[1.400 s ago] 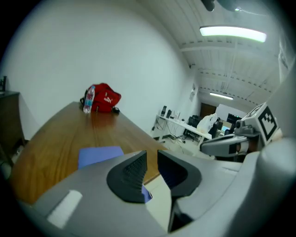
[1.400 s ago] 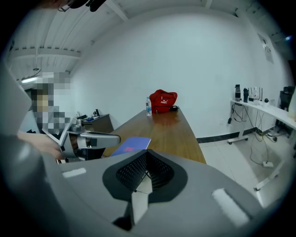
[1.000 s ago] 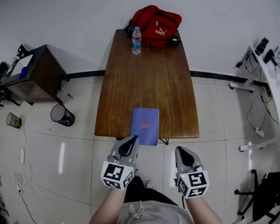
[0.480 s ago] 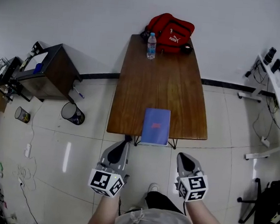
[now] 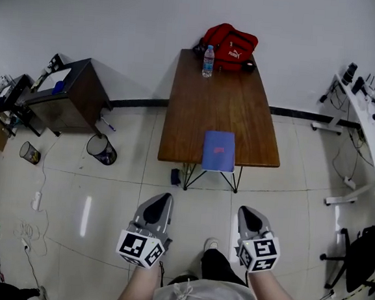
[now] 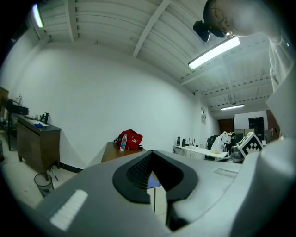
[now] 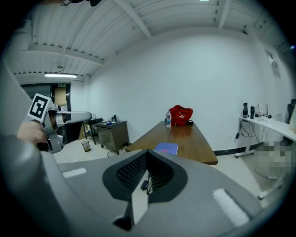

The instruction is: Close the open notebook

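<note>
The blue notebook [image 5: 219, 151] lies shut and flat at the near edge of the long brown table [image 5: 198, 101], slightly overhanging it. Both grippers hang over the tiled floor, well short of the table. My left gripper [image 5: 164, 198] is shut with nothing in it. My right gripper [image 5: 245, 212] also has its jaws together and empty. In the left gripper view the left gripper [image 6: 151, 159] points level, and a sliver of the notebook [image 6: 153, 182] shows past its jaws. In the right gripper view the notebook [image 7: 167, 148] lies beyond the right gripper [image 7: 147, 157].
A red bag [image 5: 231, 39] and a water bottle [image 5: 208, 60] stand at the table's far end. A dark cabinet [image 5: 62, 96] and a wastebasket [image 5: 101, 149] are to the left, a white desk [image 5: 372, 129] to the right. A small dark object [image 5: 175, 176] sits under the table.
Both grippers have drawn back from the table's near edge, and the table now lies farther off. The notebook stays closed where it was.
</note>
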Demonstrator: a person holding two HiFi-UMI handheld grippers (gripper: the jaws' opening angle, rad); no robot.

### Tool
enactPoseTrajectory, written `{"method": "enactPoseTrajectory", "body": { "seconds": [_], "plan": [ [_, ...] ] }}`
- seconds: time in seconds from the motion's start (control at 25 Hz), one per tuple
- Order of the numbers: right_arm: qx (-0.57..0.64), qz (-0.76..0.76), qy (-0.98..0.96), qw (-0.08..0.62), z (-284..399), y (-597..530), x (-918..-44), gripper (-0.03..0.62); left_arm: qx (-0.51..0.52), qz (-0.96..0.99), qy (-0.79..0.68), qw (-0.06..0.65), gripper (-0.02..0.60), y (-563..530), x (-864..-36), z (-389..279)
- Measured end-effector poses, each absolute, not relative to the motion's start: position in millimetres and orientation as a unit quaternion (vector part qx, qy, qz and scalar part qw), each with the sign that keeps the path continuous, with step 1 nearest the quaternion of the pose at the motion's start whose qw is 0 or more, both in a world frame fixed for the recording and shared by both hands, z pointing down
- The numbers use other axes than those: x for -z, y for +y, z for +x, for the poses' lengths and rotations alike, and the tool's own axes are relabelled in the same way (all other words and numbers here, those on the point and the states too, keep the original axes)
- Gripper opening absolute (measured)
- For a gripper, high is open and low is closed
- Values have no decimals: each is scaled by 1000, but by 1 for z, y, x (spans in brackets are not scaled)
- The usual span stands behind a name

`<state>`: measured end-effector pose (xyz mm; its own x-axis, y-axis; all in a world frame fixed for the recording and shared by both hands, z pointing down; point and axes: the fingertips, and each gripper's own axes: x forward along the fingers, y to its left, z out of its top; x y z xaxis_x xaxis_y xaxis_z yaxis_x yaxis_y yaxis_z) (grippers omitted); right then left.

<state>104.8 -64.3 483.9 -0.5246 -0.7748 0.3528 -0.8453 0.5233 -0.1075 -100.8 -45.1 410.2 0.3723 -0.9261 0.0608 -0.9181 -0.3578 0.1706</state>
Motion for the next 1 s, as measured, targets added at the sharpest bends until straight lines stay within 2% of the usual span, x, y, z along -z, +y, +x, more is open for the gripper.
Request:
{"method": "enactPoseTrajectory", "body": {
  "seconds": [0.36, 0.52, 0.68, 1.0],
  "plan": [
    [-107, 485, -861, 112, 71, 62, -453, 8, 21, 843, -534, 64, 6, 75, -390, -138],
    [-98, 489, -859, 114, 65, 103, -450, 8, 29, 857, -510, 75, 6, 112, -393, -135],
    [-82, 481, -868, 89, 56, 126, -436, 8, 28, 867, -495, 51, 6, 136, -379, -127],
    [-58, 462, -881, 84, 47, 142, -419, 8, 19, 877, -479, 24, 6, 162, -367, -104]
  ]
}}
